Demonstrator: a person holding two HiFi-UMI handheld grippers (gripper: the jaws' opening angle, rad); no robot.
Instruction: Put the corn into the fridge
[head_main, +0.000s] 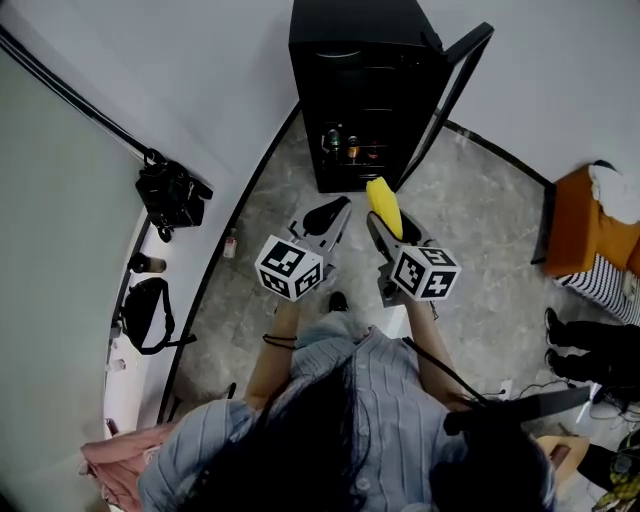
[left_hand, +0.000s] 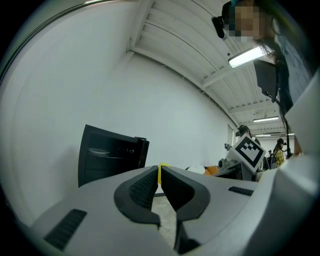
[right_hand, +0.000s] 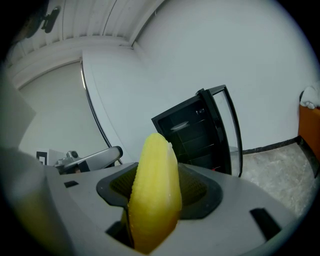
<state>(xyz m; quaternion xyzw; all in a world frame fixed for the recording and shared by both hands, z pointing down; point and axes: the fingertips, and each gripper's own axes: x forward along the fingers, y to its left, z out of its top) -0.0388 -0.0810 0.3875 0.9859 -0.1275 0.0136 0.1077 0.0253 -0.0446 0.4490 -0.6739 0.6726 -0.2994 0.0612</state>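
A yellow corn cob (head_main: 384, 206) (right_hand: 154, 190) sticks out of my right gripper (head_main: 386, 226) (right_hand: 155, 192), which is shut on it. It points toward a small black fridge (head_main: 366, 90) (right_hand: 194, 134) whose glass door (head_main: 448, 92) (right_hand: 231, 131) stands open to the right. Bottles (head_main: 350, 146) sit on the fridge's bottom shelf. My left gripper (head_main: 322, 216) (left_hand: 159, 186) is shut with nothing in it, held beside the right one, a short way in front of the fridge (left_hand: 111, 155). In the left gripper view a sliver of the corn (left_hand: 160, 172) shows past the jaw tips.
Black bags (head_main: 172, 196) rest along the left wall, with a small bottle (head_main: 232, 244) on the floor near the baseboard. An orange seat (head_main: 590, 228) with white cloth stands at right. Another person's legs (head_main: 590, 348) and cables are at the lower right.
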